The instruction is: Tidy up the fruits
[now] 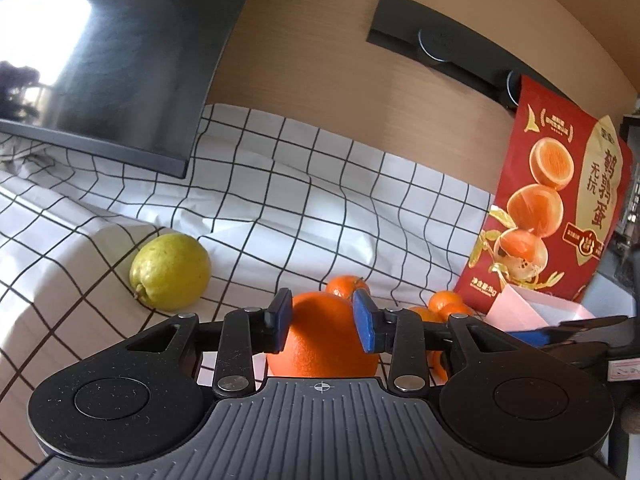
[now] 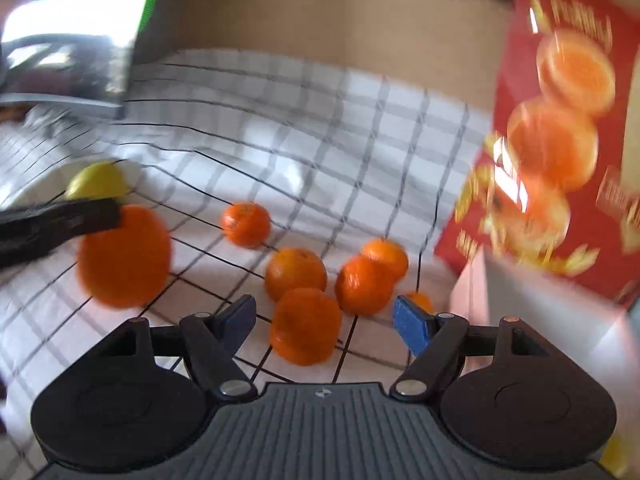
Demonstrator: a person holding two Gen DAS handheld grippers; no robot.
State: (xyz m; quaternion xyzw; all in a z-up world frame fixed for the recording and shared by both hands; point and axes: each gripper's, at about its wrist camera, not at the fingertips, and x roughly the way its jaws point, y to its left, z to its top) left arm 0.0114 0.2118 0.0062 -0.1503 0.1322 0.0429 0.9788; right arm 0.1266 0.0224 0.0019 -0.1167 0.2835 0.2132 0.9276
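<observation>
The left gripper (image 1: pixel 323 322) has its blue pads (image 1: pixel 365 322) pressed on either side of a big round orange (image 1: pixel 322 340), pinching it. From the right wrist view that orange (image 2: pixel 125 256) looks lifted off the black-and-white checked cloth (image 1: pixel 280 184), prob. so it can go w/ its own kind. The right gripper (image 2: pixel 325 322) is spread wide, holding nothing, hovering just above a cluster of small round mandarins (image 2: pixel 296 272), so I'd guess it's lining up on the nearest one (image 2: pixel 306 326). A yellow-green guava-like fruit (image 1: pixel 170 272) sits apart on the cloth. A red printed snack bag (image 1: pixel 556 208) stands behind, beside a pale pink box (image 1: pixel 536 308), maybe the sorting spot; can't tell.
</observation>
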